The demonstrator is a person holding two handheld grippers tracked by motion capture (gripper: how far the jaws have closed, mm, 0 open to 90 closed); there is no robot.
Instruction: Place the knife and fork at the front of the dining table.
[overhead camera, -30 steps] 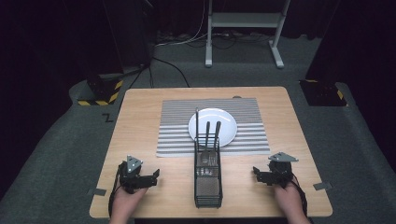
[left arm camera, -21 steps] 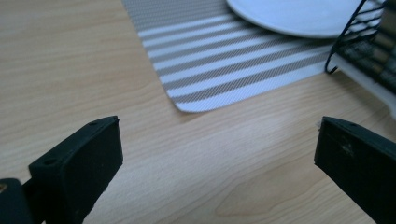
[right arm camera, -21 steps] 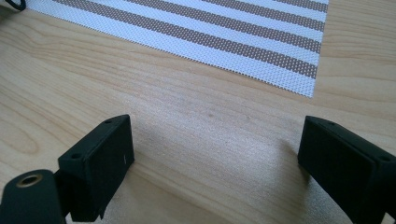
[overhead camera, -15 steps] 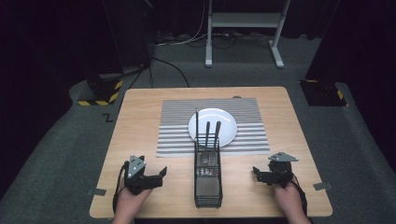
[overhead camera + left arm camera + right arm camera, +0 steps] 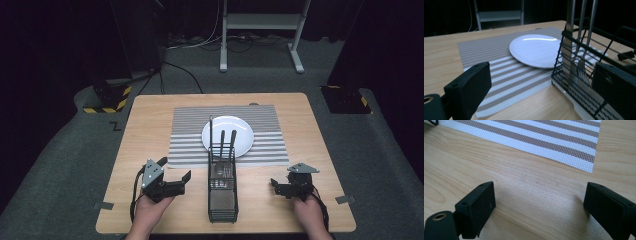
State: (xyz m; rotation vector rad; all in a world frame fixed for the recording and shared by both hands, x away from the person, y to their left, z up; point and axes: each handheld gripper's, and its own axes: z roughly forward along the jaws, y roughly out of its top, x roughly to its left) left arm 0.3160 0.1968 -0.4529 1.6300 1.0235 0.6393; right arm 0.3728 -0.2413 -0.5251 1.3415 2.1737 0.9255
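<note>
Black wire cutlery basket [image 5: 222, 187] near the front table [image 5: 150, 115] edge, holding a knife [image 5: 569, 37] and two utensils [image 5: 227, 140] whose handle tops are cut off in the left gripper view. Left gripper [image 5: 176, 172], jaws spread and empty, has shifted closer to the basket since earlier; right gripper [image 5: 274, 186], jaws spread, rests apart. White plate [image 5: 227, 131] on striped placemat [image 5: 190, 135]

Black left gripper [image 5: 176, 176] and right gripper [image 5: 275, 186] carry grey three-cornered plates.

Dark room, grey carpet [image 5: 380, 150], white metal stand [image 5: 260, 22] behind wooden table [image 5: 150, 120].
</note>
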